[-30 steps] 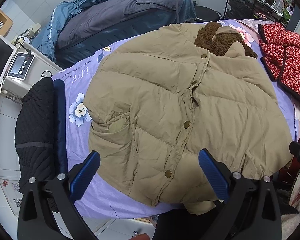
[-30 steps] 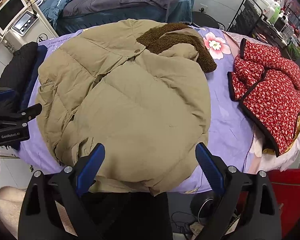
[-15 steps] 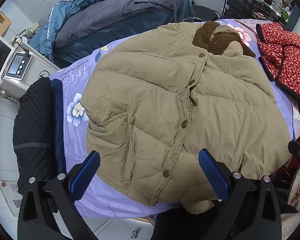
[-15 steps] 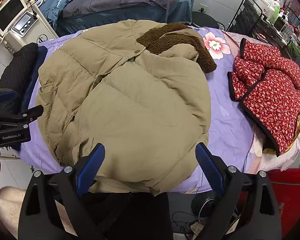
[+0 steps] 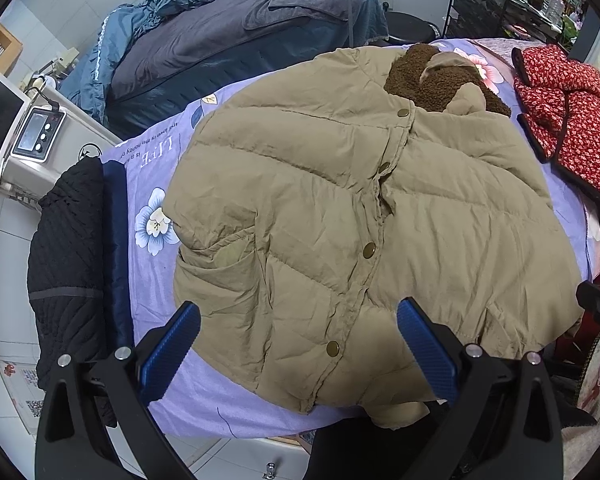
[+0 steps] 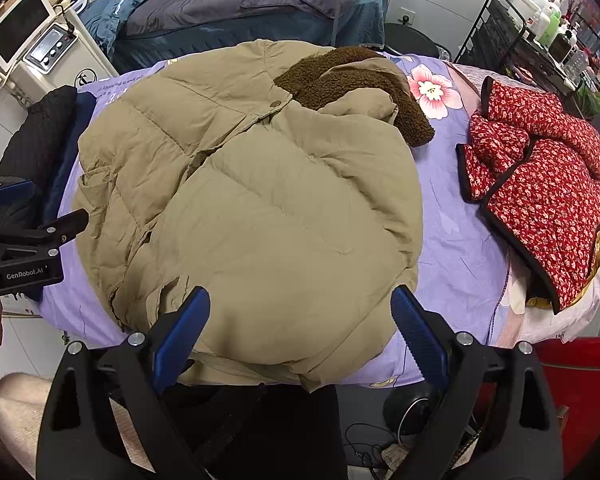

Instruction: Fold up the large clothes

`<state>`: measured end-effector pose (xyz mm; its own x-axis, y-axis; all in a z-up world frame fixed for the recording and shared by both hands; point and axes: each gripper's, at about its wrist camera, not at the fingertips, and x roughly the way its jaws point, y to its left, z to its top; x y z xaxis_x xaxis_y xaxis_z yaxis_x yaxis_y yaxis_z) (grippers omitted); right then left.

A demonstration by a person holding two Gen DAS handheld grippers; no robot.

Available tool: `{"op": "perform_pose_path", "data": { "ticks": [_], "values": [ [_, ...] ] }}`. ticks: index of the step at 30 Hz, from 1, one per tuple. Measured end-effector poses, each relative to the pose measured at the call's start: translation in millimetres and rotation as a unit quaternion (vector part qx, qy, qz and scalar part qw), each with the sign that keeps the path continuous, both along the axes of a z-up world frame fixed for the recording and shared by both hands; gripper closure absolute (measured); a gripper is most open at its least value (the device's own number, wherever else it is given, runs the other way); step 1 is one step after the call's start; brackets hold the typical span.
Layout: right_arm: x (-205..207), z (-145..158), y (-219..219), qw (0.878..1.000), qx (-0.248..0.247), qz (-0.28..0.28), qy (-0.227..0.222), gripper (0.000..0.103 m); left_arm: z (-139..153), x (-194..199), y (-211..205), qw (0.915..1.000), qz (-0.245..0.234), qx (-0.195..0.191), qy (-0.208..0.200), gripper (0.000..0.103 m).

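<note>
A tan puffer jacket (image 5: 340, 208) with brass snaps and a brown fleece collar (image 5: 440, 80) lies spread on the purple floral sheet (image 5: 156, 280). It also shows in the right wrist view (image 6: 260, 208). My left gripper (image 5: 298, 326) is open and empty, hovering above the jacket's near hem. My right gripper (image 6: 300, 320) is open and empty, above the jacket's near right part. The left gripper shows at the left edge of the right wrist view (image 6: 32, 236).
A red floral quilted jacket (image 6: 540, 184) lies at the right of the bed. A black quilted garment (image 5: 68, 248) and a navy one (image 5: 116, 240) hang at the left edge. A second bed (image 5: 228, 28), a white machine (image 5: 32, 140) and a wire rack (image 6: 520, 36) stand behind.
Both grippers stay open and nearly still. The left wrist view has shifted a little, so the jacket sits slightly lower and further left in it.
</note>
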<state>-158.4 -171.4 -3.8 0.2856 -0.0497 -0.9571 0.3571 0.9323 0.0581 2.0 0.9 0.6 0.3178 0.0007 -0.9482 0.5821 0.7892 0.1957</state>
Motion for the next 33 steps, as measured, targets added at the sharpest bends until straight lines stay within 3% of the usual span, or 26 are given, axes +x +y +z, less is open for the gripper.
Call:
{"op": "perform_pose_path", "data": {
  "ticks": [33],
  "values": [
    [1.2, -1.2, 0.7, 1.0, 0.005, -0.002, 0.001, 0.012, 0.2, -0.6, -1.2, 1.0, -0.002, 0.0, 0.0, 0.006]
  ]
}}
